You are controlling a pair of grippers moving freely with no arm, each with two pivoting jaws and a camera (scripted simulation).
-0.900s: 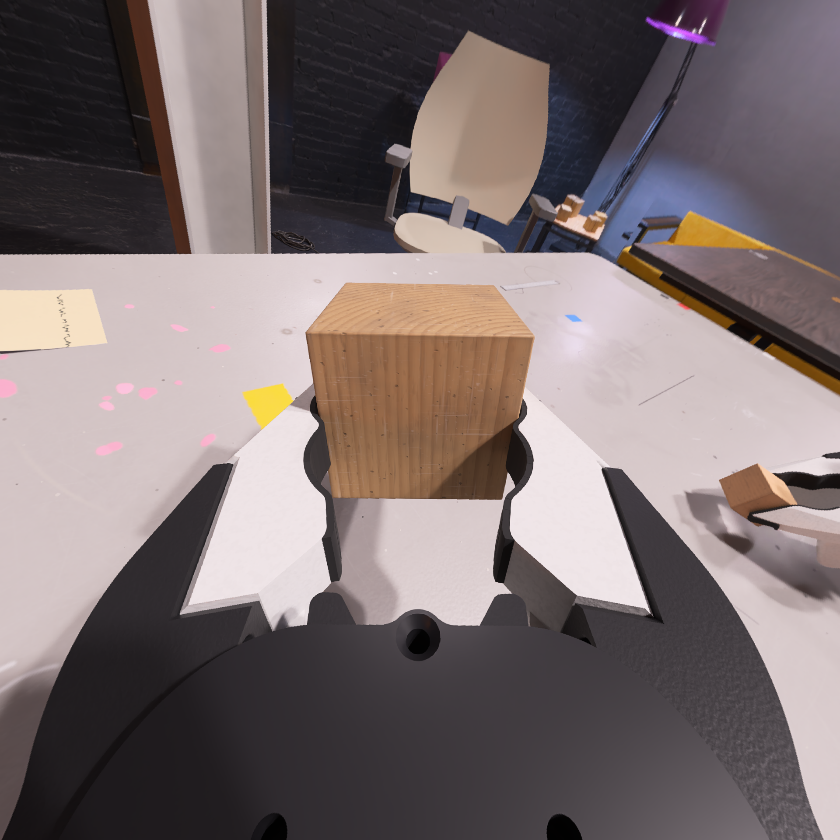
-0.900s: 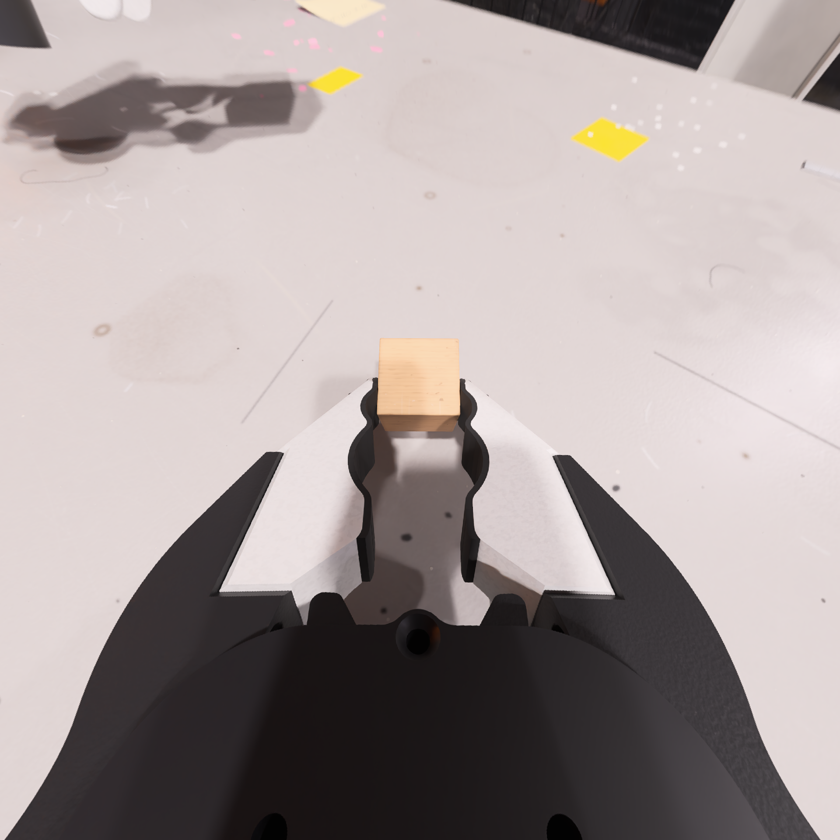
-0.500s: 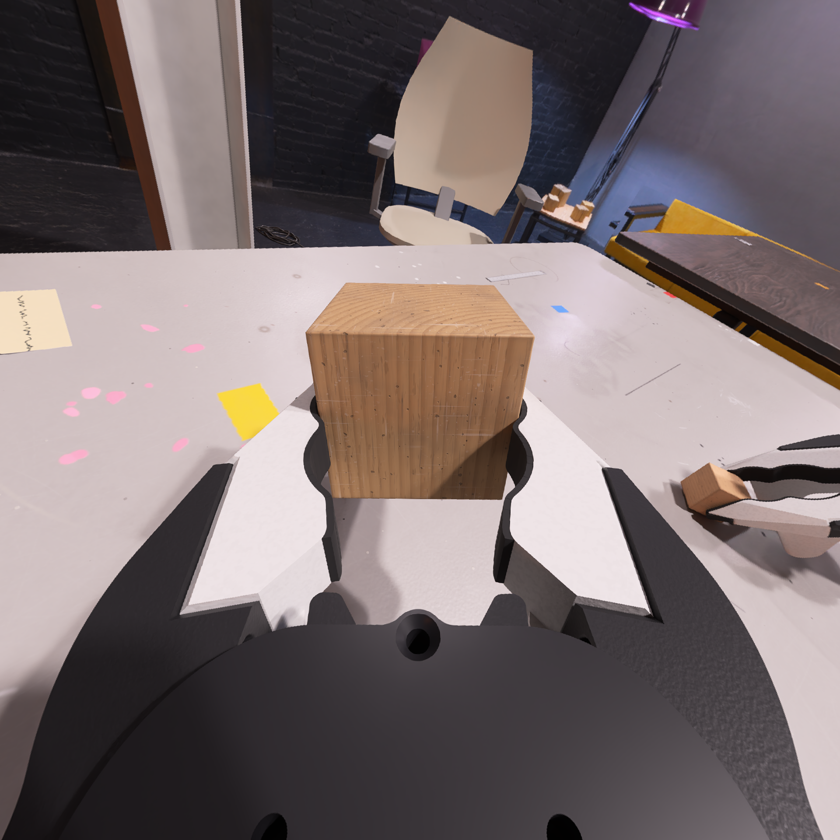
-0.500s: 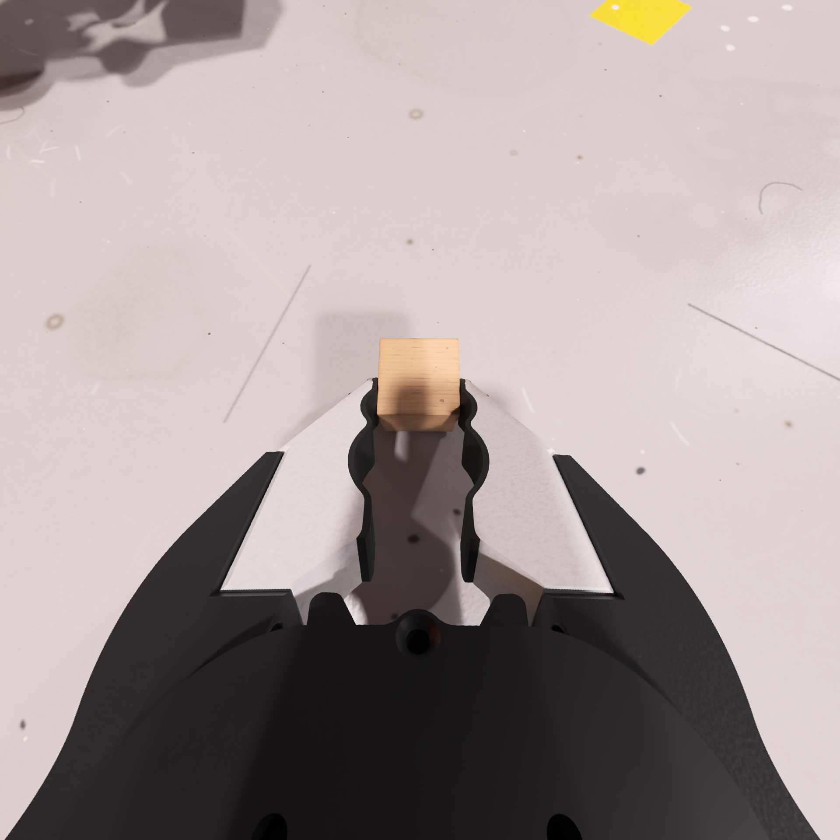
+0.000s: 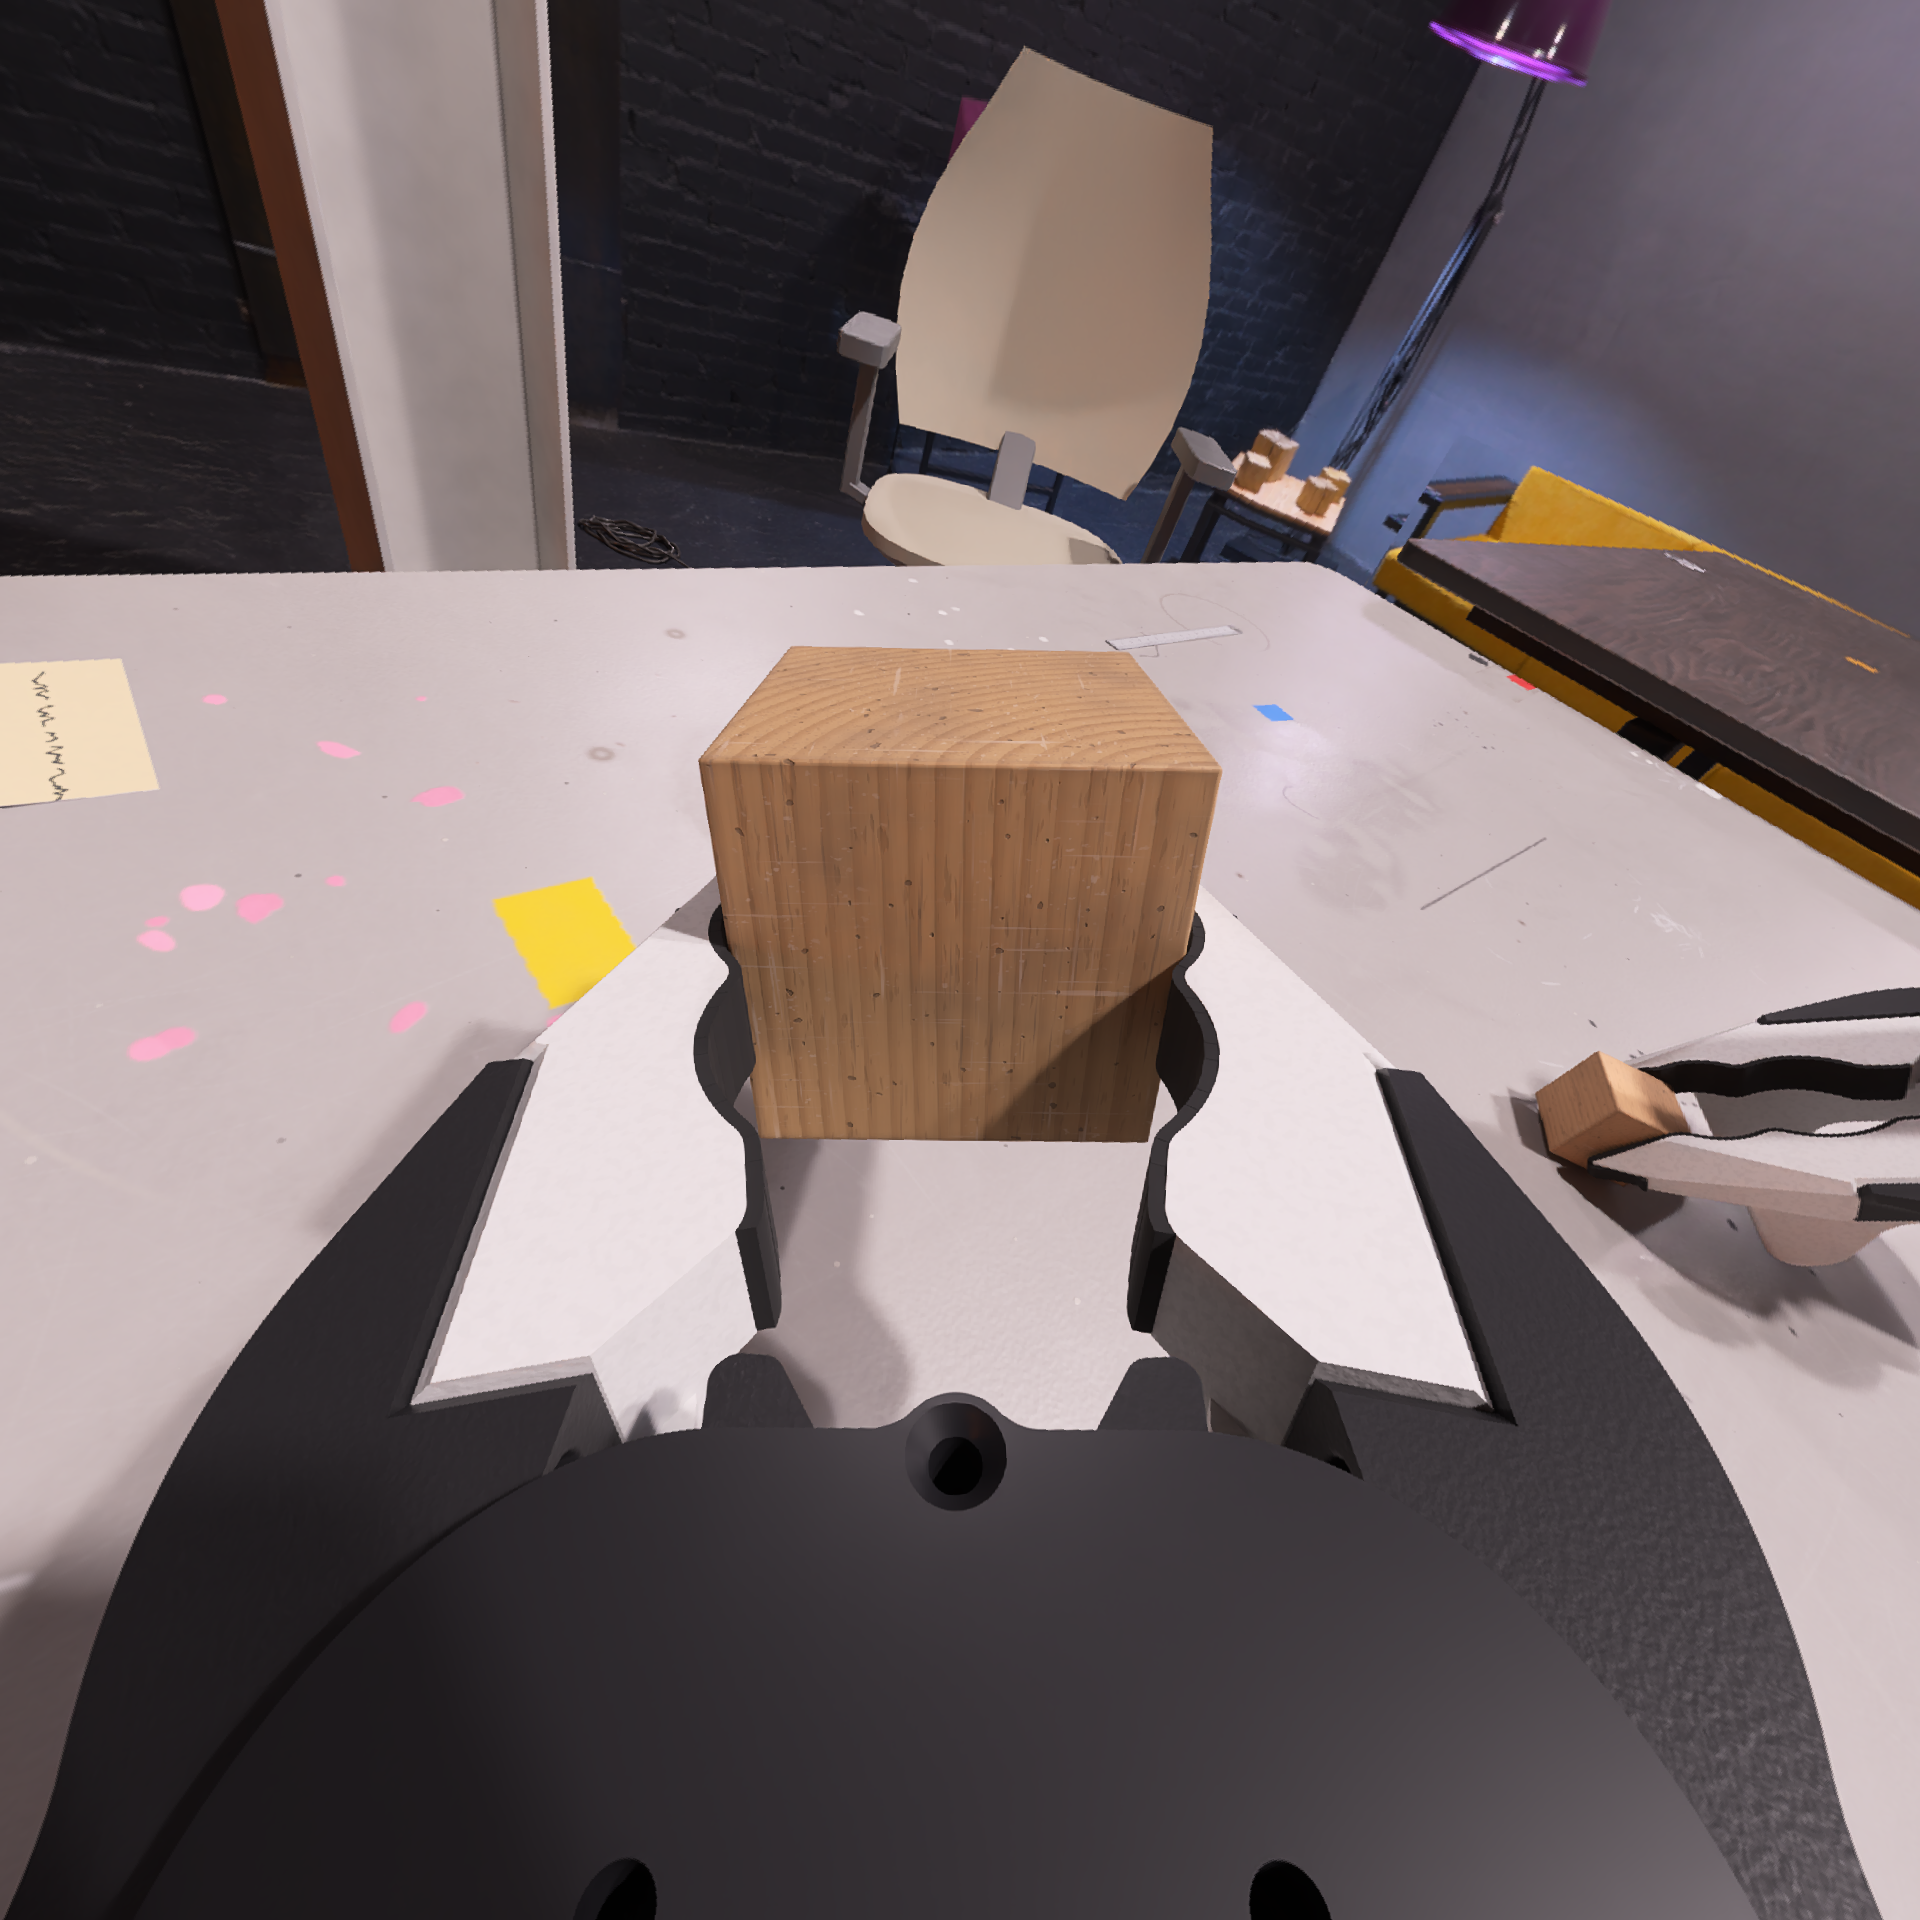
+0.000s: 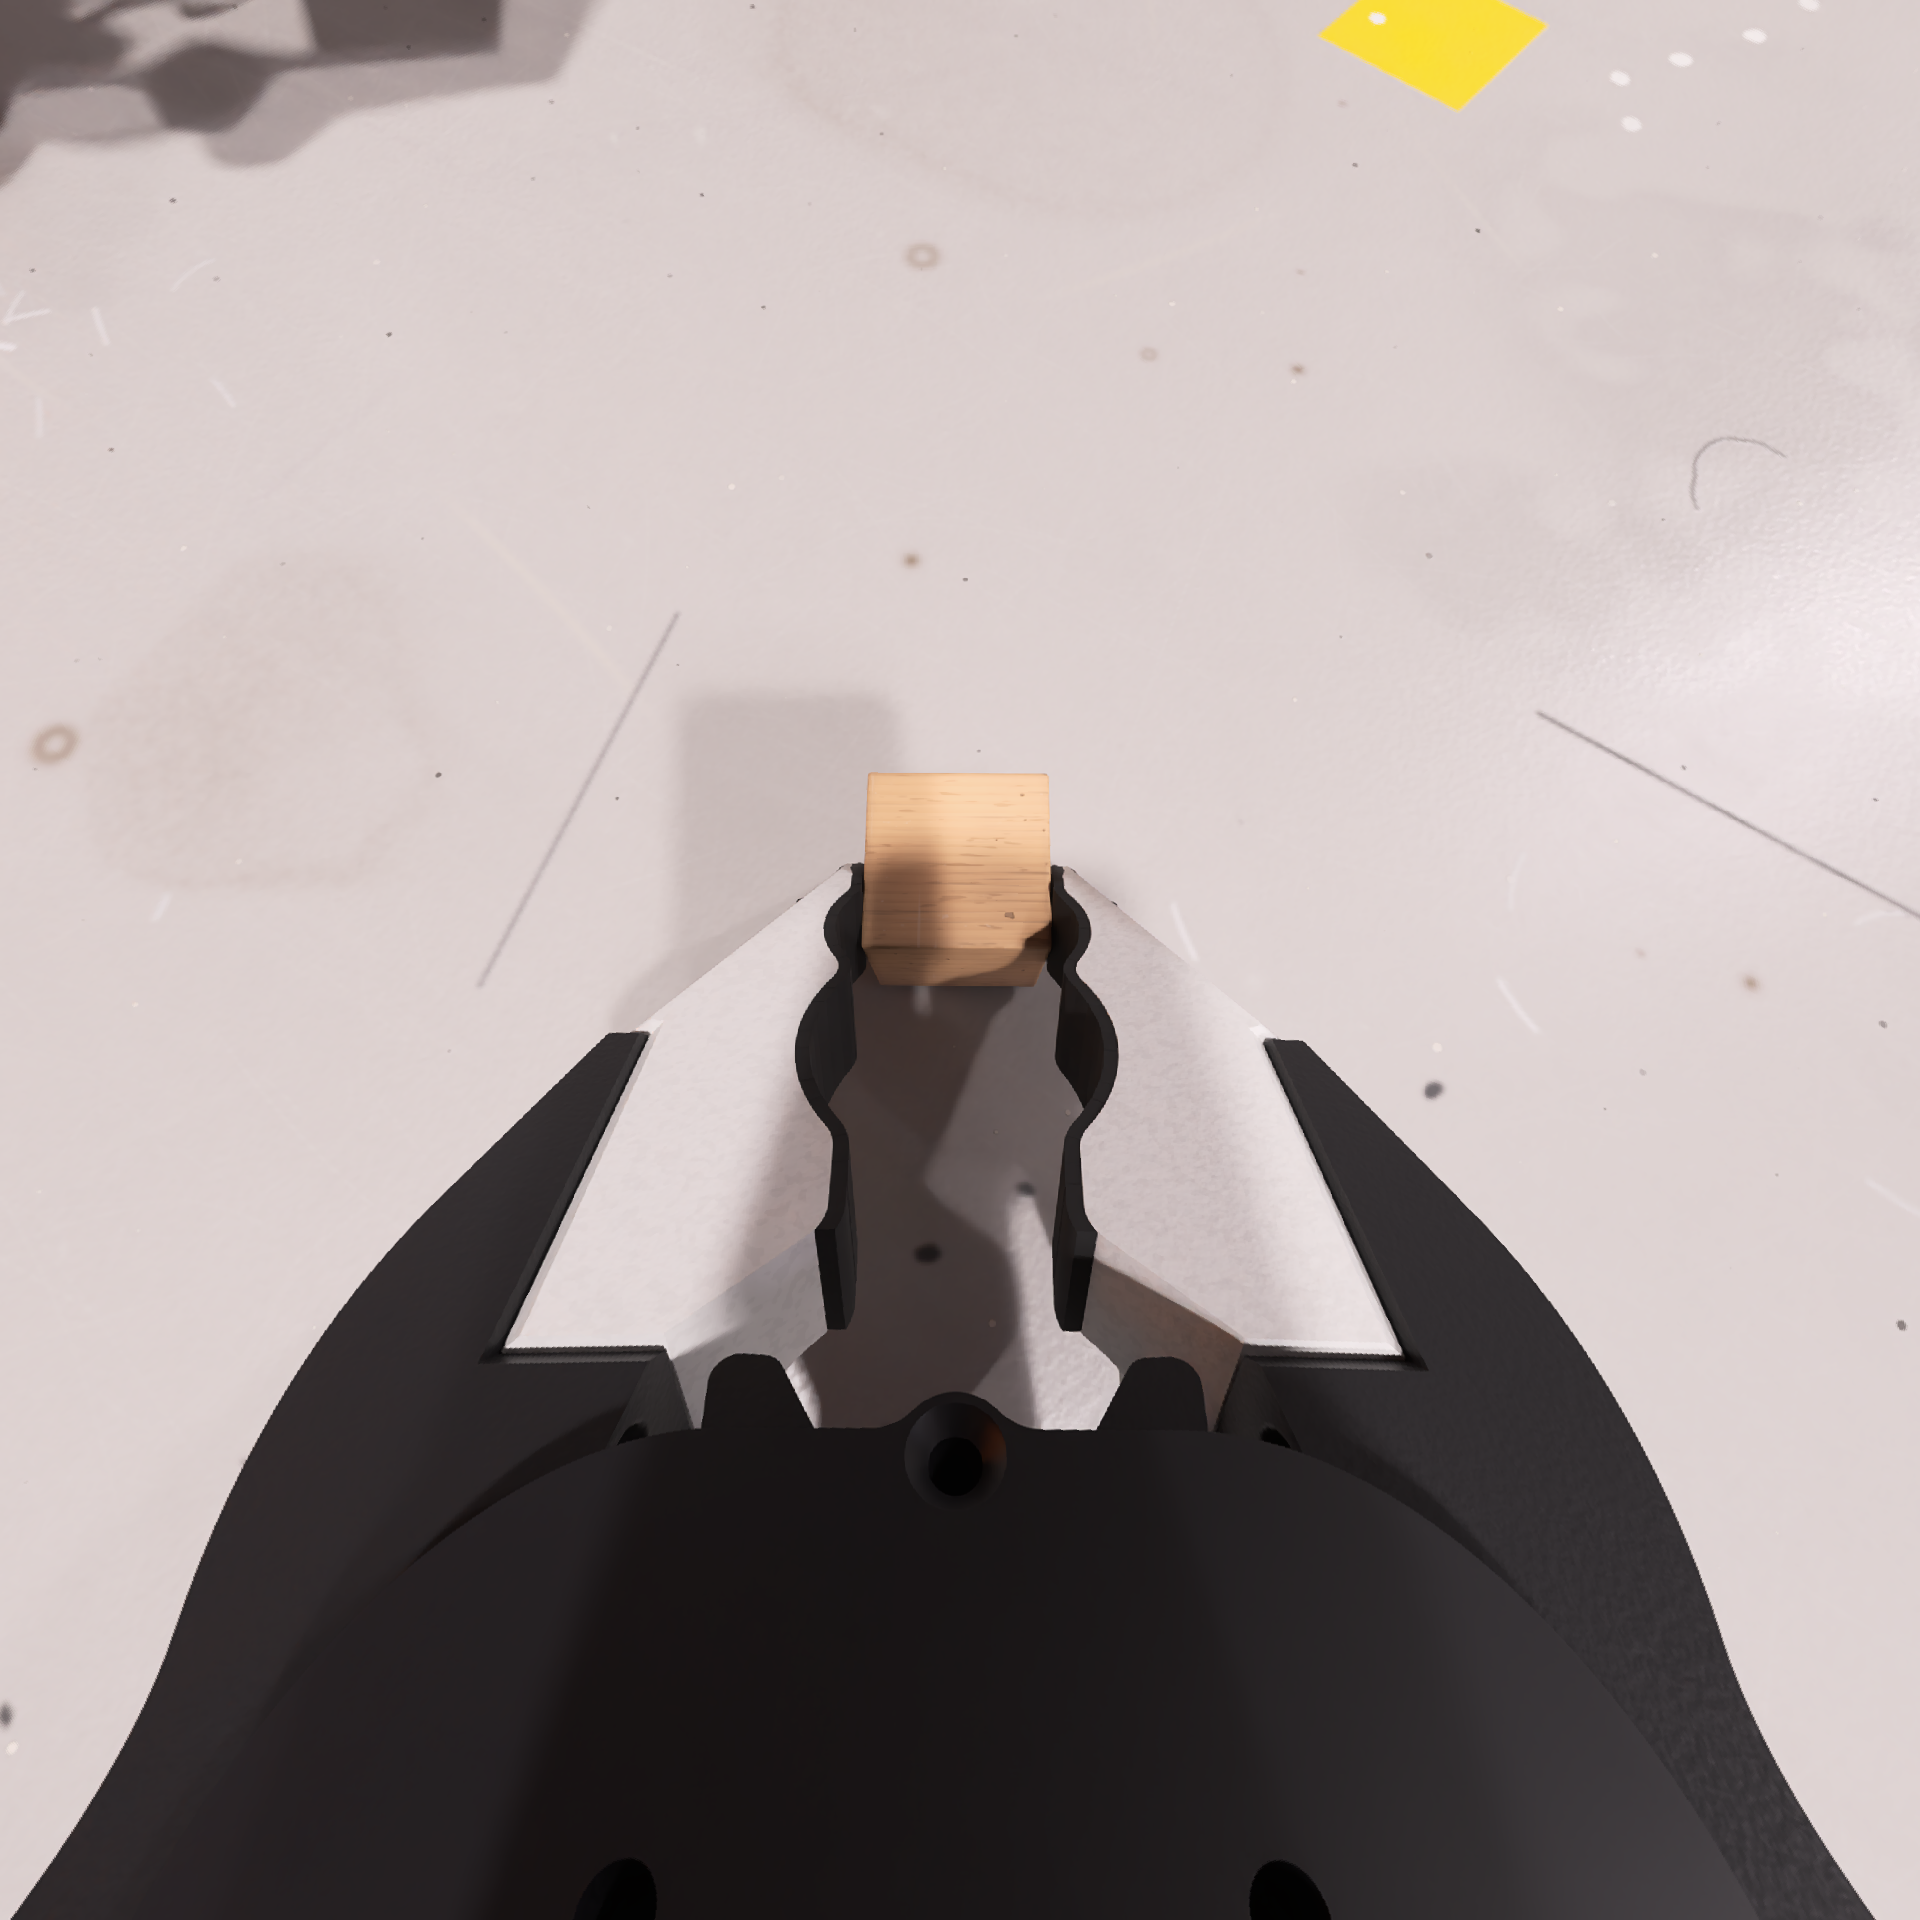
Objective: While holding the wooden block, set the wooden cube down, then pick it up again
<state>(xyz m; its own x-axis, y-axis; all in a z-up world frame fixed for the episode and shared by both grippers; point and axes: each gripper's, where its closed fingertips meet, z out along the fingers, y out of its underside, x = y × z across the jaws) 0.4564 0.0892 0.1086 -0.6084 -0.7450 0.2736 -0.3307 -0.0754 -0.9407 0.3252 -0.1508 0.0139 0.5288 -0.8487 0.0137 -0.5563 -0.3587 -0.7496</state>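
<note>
My left gripper [image 5: 956, 925] is shut on a large wooden block [image 5: 956, 831] with vertical grain and holds it above the grey table [image 5: 1351, 935]. My right gripper [image 6: 956, 883] is shut on a small pale wooden cube [image 6: 956, 852] at its fingertips, tilted down at the table [image 6: 1247, 520]. The cube's shadow lies right beside it. In the left wrist view the right gripper [image 5: 1631, 1117] lies low at the right, with the cube [image 5: 1600, 1101] at or just above the table surface; I cannot tell whether it touches.
A yellow square [image 5: 561, 935], pink spots and a cream note [image 5: 68, 732] mark the table's left part. Behind the far edge stand a beige chair [image 5: 1039, 343] and, at the right, a yellow bench with a dark top [image 5: 1662, 644]. Another yellow square [image 6: 1434, 42] lies ahead of the right gripper.
My right gripper has come down close to the table with the cube still in it, and sits lower and farther left in the left wrist view. The left gripper keeps its hold on the block.
</note>
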